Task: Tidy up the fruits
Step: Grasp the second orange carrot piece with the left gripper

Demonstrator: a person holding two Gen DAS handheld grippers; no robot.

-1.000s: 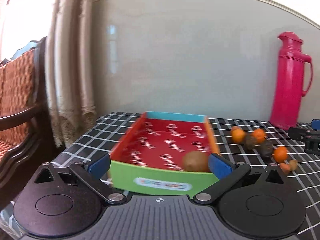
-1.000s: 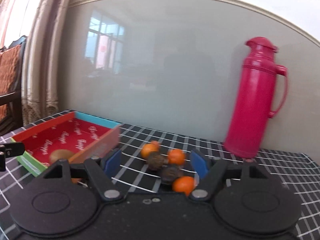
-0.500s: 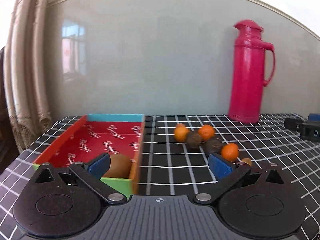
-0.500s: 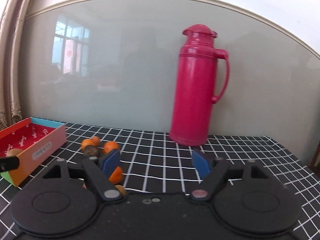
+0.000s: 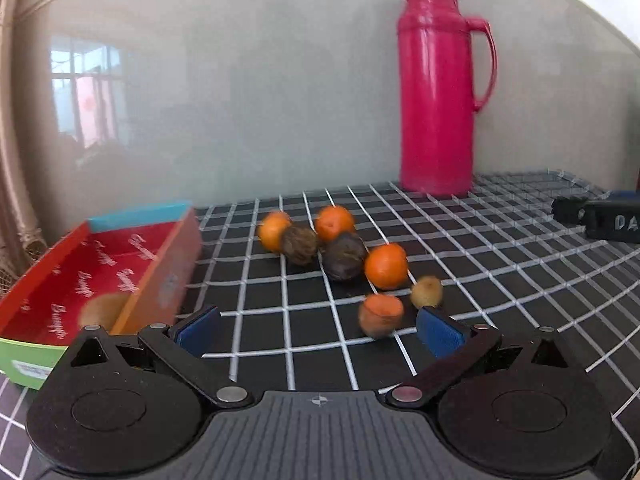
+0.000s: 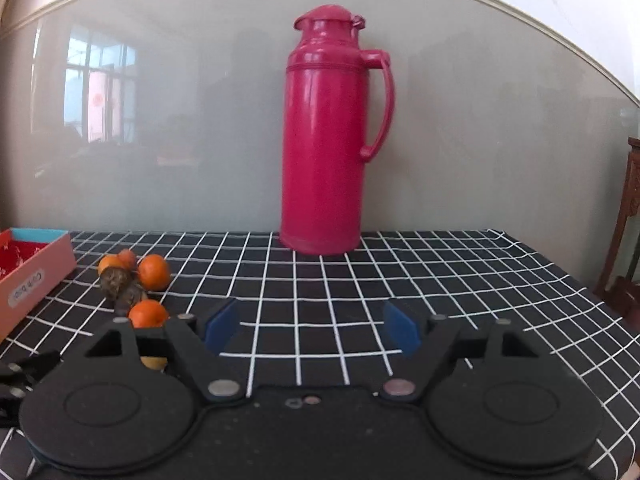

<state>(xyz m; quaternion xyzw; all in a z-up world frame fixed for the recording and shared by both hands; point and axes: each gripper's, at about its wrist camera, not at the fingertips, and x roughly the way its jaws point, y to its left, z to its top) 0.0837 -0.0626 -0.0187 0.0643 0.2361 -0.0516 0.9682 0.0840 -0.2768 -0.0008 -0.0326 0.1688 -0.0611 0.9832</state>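
A cluster of fruit lies on the black checked tablecloth [image 5: 500,280]: three oranges [image 5: 386,266], two dark brown wrinkled fruits [image 5: 344,258], a small yellow-brown fruit [image 5: 427,292] and a cut orange-topped piece [image 5: 380,315]. A red box [image 5: 96,264] with green and blue walls sits at the left, holding a brown kiwi [image 5: 105,312]. My left gripper [image 5: 318,332] is open, with the cut piece just ahead of its right pad. My right gripper [image 6: 312,328] is open over bare cloth, with the fruit cluster [image 6: 136,284] and the box [image 6: 32,272] to its left.
A tall pink thermos [image 6: 328,140] stands against the grey wall at the back of the table. The right gripper's black body [image 5: 600,216] shows at the right edge of the left wrist view. A wooden chair [image 6: 628,232] stands beyond the table's right edge.
Both grippers have swung to the right. The left one has left the box and now faces the fruit cluster. The right one has passed the fruit and faces the thermos.
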